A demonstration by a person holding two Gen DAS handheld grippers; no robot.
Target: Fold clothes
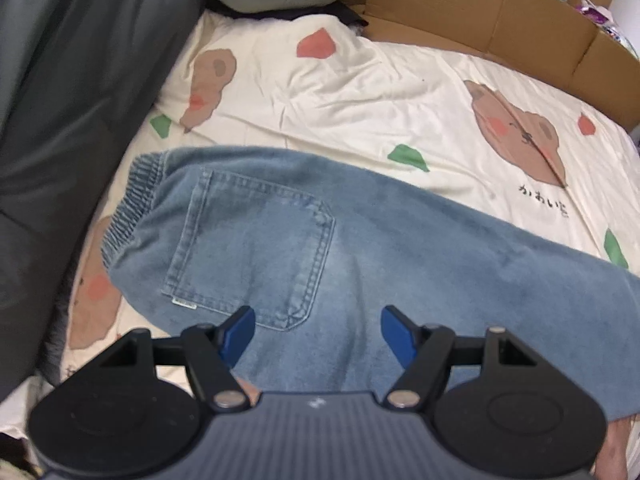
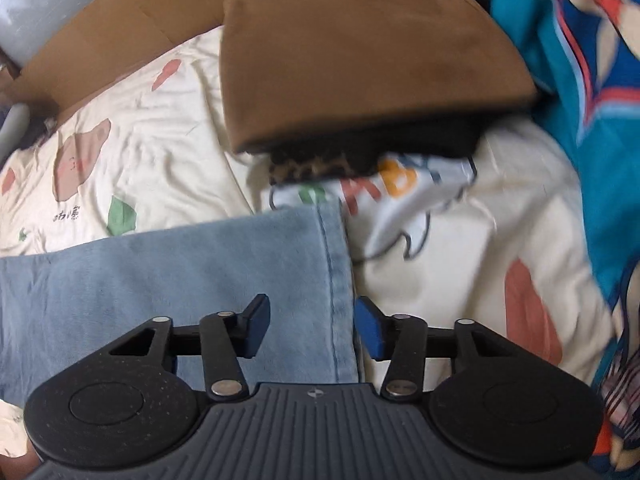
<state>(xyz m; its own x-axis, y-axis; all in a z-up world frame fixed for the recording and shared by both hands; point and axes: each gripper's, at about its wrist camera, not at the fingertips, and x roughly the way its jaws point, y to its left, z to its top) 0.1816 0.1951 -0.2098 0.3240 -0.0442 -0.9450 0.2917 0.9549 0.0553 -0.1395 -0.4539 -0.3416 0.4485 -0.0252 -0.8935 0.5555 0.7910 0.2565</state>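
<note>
1. Two grippers, left (image 1: 318, 330) and right (image 2: 312, 326), both spread apart, gripping nothing.
2. Jeans (image 1: 320, 248) flat on sheet (image 1: 360, 92), waistband (image 1: 132, 200) at 10 o'clock.
3. Probably soft, weighty denim; best pinched at waistband and hem (image 2: 336, 280).

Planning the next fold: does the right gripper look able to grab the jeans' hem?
Probably yes. The right gripper is open, its fingers either side of the hem of the jeans, with nothing lying between them.
</note>
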